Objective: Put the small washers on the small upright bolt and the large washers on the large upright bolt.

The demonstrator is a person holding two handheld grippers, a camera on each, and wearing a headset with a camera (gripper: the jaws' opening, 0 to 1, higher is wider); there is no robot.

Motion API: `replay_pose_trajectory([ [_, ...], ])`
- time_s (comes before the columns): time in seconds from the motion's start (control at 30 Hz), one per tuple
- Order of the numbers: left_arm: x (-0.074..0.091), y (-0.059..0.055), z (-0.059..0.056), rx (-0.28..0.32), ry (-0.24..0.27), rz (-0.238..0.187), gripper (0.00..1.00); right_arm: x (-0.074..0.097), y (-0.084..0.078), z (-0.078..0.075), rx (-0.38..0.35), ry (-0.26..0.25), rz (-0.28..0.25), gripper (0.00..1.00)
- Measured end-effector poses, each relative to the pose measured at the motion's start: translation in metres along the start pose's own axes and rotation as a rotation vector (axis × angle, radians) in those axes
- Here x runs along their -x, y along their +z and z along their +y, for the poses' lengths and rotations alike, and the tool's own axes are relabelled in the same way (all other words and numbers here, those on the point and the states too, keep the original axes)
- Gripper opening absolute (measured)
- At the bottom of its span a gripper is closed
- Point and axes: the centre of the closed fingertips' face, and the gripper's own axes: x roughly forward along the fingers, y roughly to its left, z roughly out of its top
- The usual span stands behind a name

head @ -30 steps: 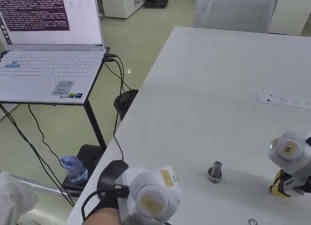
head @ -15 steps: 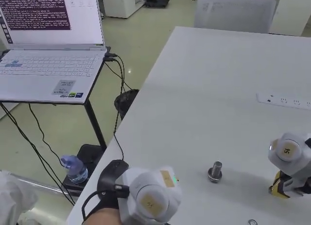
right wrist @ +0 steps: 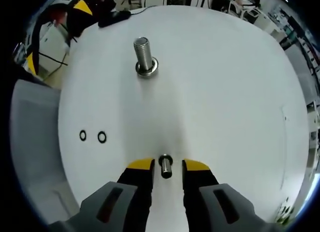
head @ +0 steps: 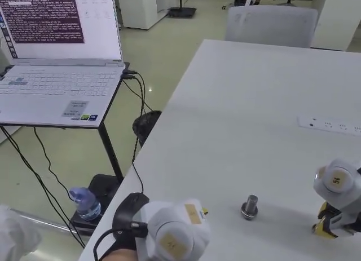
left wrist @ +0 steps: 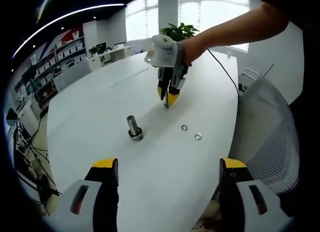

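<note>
The large bolt (head: pixel 249 206) (left wrist: pixel 133 128) (right wrist: pixel 145 56) stands upright on the white table (head: pixel 237 114). The small bolt (right wrist: pixel 165 166) (left wrist: pixel 166 105) stands upright further right. My right gripper (right wrist: pixel 164 168) (head: pixel 330 227) (left wrist: pixel 168 94) points down over it, one jaw on each side with a thin gap, so it is narrowly open. Two small washers (right wrist: pixel 83 136) (right wrist: pixel 102 137) (left wrist: pixel 184 127) (left wrist: pixel 198 136) lie flat side by side on the table, near the small bolt. My left gripper (left wrist: pixel 169 167) (head: pixel 172 238) hangs wide open and empty at the table's near edge, short of the large bolt.
An open laptop (head: pixel 56 86) sits on a stand left of the table, with cables and a water bottle (head: pixel 84 200) below. A power strip (head: pixel 330 125) lies at the far right. A grey chair (head: pixel 271 24) stands behind the table, and a mesh chair (left wrist: pixel 270 127) beside it.
</note>
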Motion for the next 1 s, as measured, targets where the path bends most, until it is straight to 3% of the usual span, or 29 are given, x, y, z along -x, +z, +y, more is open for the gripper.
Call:
replay_pose_trajectory([
  [0.13,0.0,0.001,-0.002,0.0,-0.013,-0.011,0.84,0.016,0.011,0.002,-0.008,-0.007,-0.056,0.26],
  [0.3,0.0,0.0,-0.004,-0.009,-0.022,-0.008,0.84,0.028,0.018,0.006,-0.013,-0.01,-0.089,0.27],
  [0.57,0.002,-0.002,-0.009,-0.012,-0.037,0.005,0.83,0.035,0.032,0.018,0.007,0.009,-0.139,0.28],
  [1.0,0.005,0.004,-0.011,-0.019,-0.029,-0.015,0.84,0.034,0.044,0.058,0.099,0.047,-0.145,0.28],
])
